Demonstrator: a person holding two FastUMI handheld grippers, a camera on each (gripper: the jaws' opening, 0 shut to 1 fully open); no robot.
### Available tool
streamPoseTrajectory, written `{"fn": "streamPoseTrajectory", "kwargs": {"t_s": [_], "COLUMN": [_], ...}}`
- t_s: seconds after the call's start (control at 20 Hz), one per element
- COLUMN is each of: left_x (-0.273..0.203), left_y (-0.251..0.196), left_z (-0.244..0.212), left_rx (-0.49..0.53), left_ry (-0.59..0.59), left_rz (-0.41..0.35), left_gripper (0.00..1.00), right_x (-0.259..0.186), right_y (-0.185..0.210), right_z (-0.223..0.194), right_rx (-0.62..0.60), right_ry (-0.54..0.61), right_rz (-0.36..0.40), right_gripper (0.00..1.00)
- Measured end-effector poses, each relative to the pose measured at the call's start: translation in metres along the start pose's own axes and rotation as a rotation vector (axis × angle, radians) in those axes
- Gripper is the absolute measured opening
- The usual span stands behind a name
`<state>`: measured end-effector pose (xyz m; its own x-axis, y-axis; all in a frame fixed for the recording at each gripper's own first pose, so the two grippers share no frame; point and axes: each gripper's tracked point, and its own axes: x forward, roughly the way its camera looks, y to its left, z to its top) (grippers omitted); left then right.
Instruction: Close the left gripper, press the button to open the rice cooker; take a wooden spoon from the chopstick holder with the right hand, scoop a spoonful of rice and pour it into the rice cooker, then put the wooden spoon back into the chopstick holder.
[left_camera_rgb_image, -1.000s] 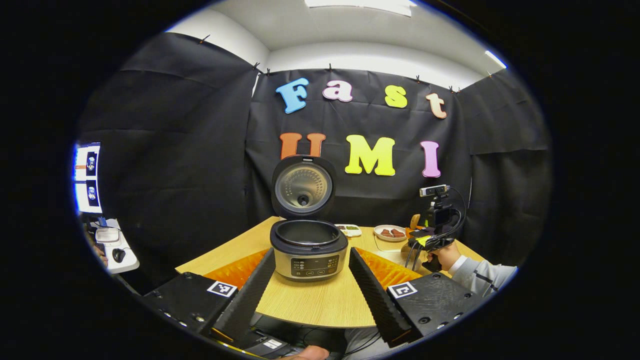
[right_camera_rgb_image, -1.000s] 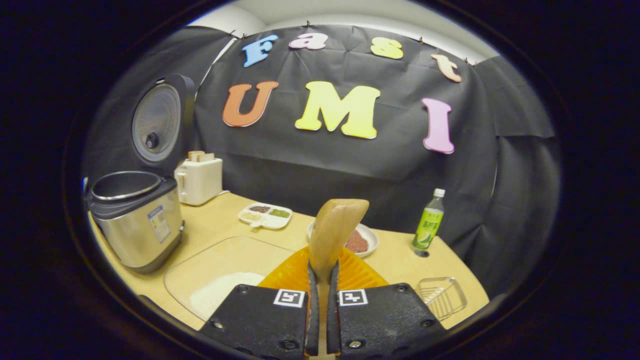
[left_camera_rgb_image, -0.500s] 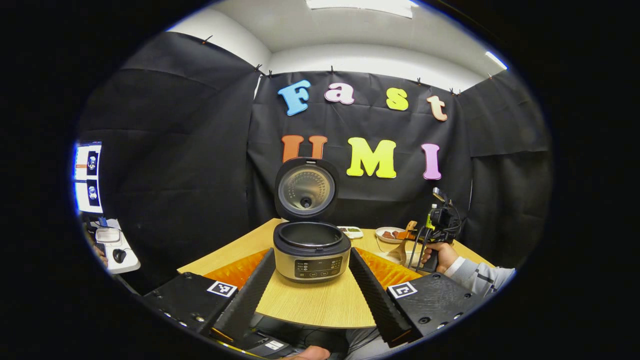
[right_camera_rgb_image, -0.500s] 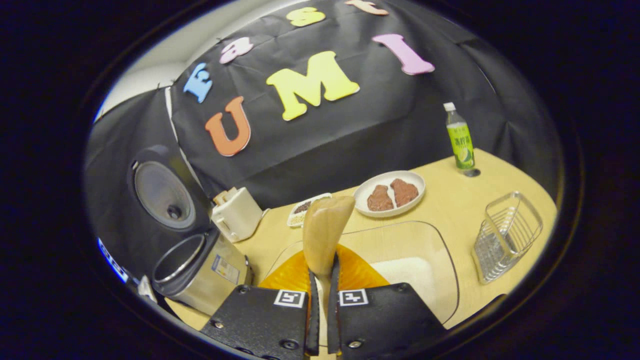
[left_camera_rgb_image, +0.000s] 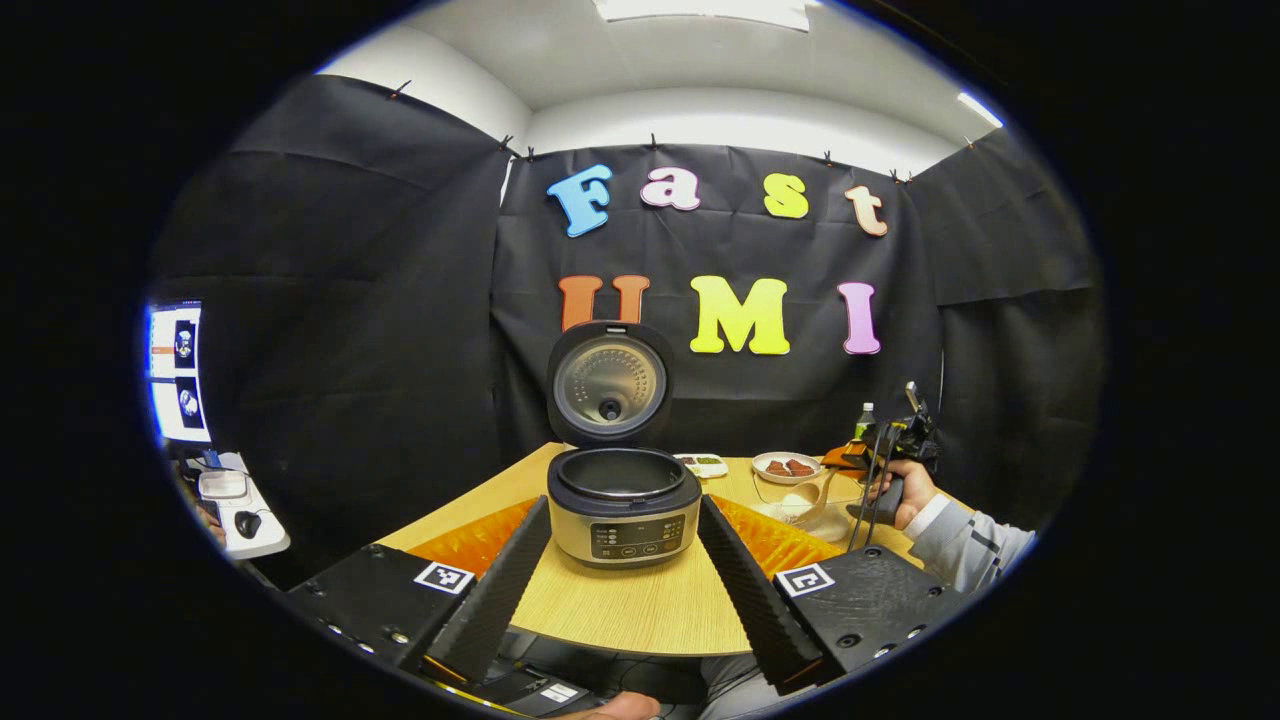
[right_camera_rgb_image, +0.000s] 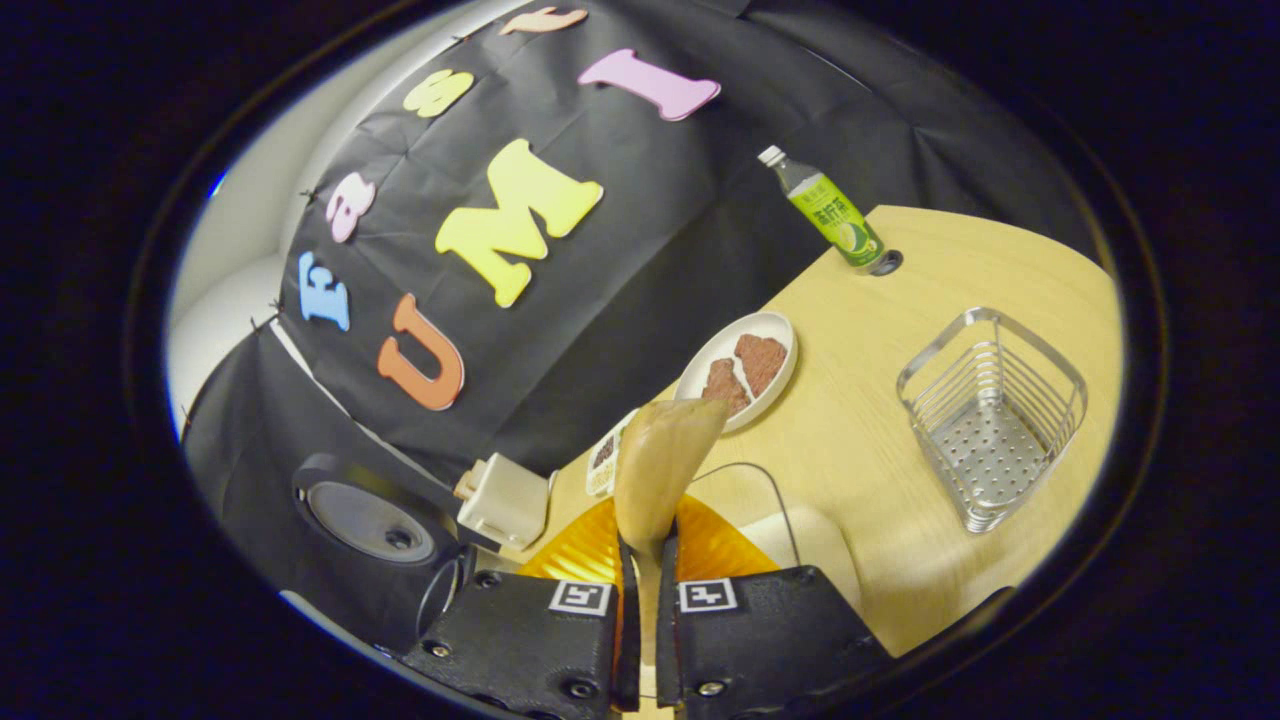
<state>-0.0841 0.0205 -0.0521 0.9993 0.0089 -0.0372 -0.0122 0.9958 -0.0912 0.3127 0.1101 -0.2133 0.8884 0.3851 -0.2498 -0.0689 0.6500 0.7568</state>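
Standing open on the worktop (left_camera_rgb_image: 620, 610), the rice cooker (left_camera_rgb_image: 622, 505) has its lid (left_camera_rgb_image: 610, 382) raised upright and its dark inner pot looks bare of rice in the left gripper view. The left gripper (left_camera_rgb_image: 620, 590) hangs before the cooker with its fingers spread wide, holding nothing. The right gripper (right_camera_rgb_image: 645, 640) is all but closed, both fingers pinching the handle of the wooden spoon (right_camera_rgb_image: 660, 470), whose bowl points forward above a clear tray (right_camera_rgb_image: 790, 535) with a white heap of rice on it. Whether the spoon carries any rice I cannot tell. Beyond it a white plate (right_camera_rgb_image: 740, 365) holds two brown pieces, and a small divided dish (right_camera_rgb_image: 603, 460) holds dark bits. A wire chopstick holder (right_camera_rgb_image: 990, 415) stands near the tray, and a green bottle (right_camera_rgb_image: 825, 210) stands by the wall. A white toaster (right_camera_rgb_image: 505, 500) sits beside the cooker's lid.
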Motion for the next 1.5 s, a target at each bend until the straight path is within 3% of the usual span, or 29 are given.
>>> {"fn": "streamPoseTrajectory", "kwargs": {"t_s": [0.2, 0.35, 0.55, 0.8, 1.1, 1.5], "left_x": [-0.003, -0.003, -0.006, -0.016, -0.025, -0.048], "left_y": [-0.004, -0.002, 0.006, 0.019, 0.027, 0.051], "left_z": [0.005, 0.006, 0.006, 0.015, 0.021, 0.031], "left_rx": [0.029, 0.037, 0.028, 0.014, 0.010, 0.027], "left_ry": [-0.017, -0.018, -0.015, -0.036, -0.051, -0.085], "left_rz": [0.001, 0.012, 0.026, 0.042, 0.041, 0.068], "left_gripper": [0.94, 0.95, 0.94, 0.94, 0.94, 0.94], "right_x": [-0.015, -0.026, -0.034, -0.036, -0.037, -0.008], "right_y": [-0.013, -0.013, 0.004, 0.039, 0.107, 0.212], "right_z": [0.025, 0.035, 0.021, 0.008, -0.009, -0.054], "right_rx": [0.164, 0.395, 0.655, 0.664, 0.623, 0.438], "right_ry": [-0.046, -0.070, 0.000, 0.042, 0.074, 0.100], "right_rz": [0.020, 0.084, 0.174, 0.193, 0.230, 0.200], "right_gripper": [0.11, 0.11, 0.11, 0.11, 0.11, 0.11]}}
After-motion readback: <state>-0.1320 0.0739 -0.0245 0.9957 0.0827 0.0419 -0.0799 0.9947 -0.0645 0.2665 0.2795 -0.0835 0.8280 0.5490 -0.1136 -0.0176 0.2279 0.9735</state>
